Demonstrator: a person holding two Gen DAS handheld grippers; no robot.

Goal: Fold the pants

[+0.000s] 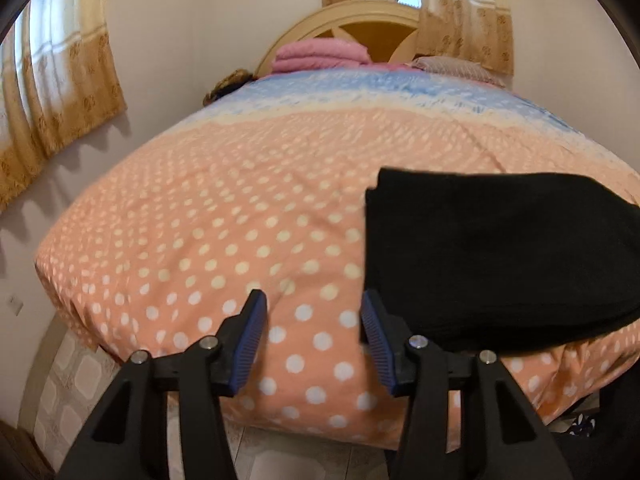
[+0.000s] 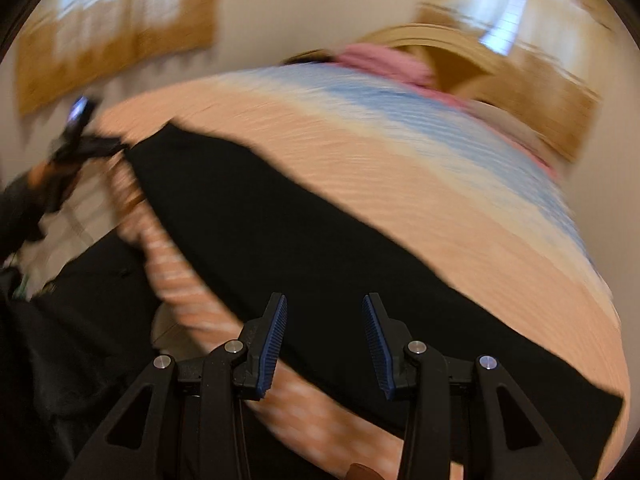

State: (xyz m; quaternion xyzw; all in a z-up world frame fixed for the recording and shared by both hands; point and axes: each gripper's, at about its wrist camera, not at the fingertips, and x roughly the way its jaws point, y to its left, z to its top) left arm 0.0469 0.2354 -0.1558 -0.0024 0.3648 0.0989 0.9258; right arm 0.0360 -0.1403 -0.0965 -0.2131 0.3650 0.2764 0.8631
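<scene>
tools, two, hand-held, blue-padded: left tool partly parted, nothing between the pads, poised over bare spotted cover just beside the near left corner of the cloth; right tool likewise partly parted and holding nothing, hung above the black cloth in a heavily smeared view.

pants, one pair, black: lay flat on the bed toward its near right part, seen from the left wrist as a neat rectangle with squared edges; from the right wrist as a long dark band running diagonally along the near edge of the mattress. looked already doubled over at least once; layers not countable.

step in hand, as judged: between folds, both tools released and repositioning. next move would call for pinching an end or corner of the strip with each tool, all layers together, then carrying it across to meet the opposite end without dragging the bedcover along.

also noted: pink folded blankets, one stack, by the headboard; pillow, one; curtains, two windows' worth. left tool visible at far left of the right-wrist view, state there too blurred to tell.
</scene>
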